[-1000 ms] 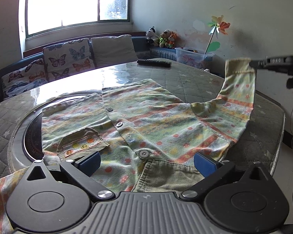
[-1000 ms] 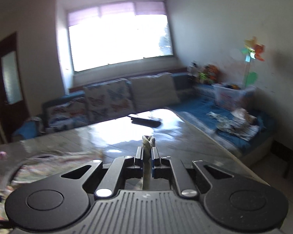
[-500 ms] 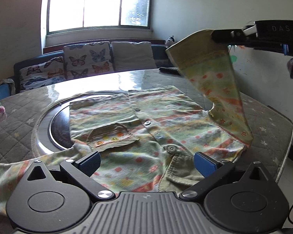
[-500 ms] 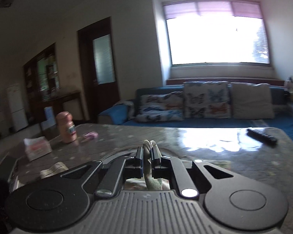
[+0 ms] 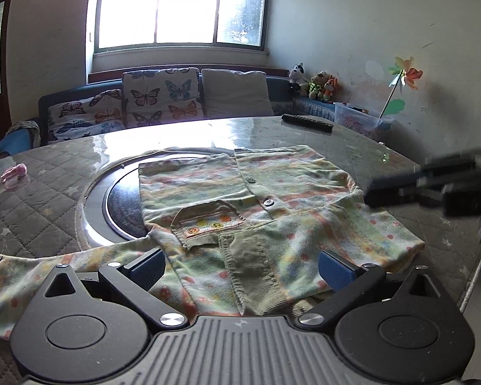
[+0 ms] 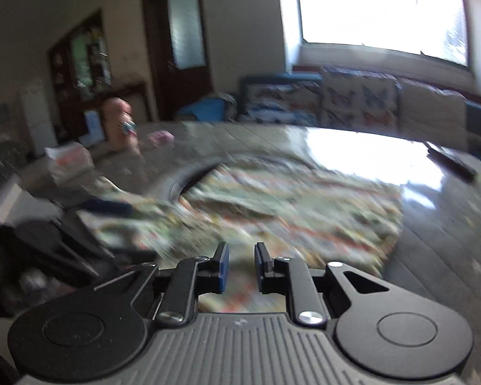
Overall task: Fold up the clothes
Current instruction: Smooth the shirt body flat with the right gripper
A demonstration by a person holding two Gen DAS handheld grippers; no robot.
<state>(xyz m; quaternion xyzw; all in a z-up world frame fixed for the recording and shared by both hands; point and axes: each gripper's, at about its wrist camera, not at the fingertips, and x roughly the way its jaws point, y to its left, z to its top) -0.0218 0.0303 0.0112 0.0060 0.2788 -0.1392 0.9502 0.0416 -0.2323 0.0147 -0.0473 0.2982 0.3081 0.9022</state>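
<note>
Right sleeve (image 5: 308,240) lies across shirt (image 5: 208,176); left gripper (image 5: 240,266) wide apart, right gripper (image 6: 241,260) seemingly parted, empty; flatten cuff (image 5: 253,272) before next fold.

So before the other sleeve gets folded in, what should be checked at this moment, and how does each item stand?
1. First sleeve lies folded across the shirt front: ok.
2. Right gripper has let go, jaws apart with nothing between them: ok.
3. Left gripper is open and empty, ready to grasp: ok.
4. Unfolded sleeve lies spread toward the left on the table, in view: ok.
5. Folded sleeve lies smooth, without bunching: not ok, it looks rumpled near the cuff.
6. Shirt hem and far edge squared up: cannot tell, since the right wrist view is motion-blurred.
</note>
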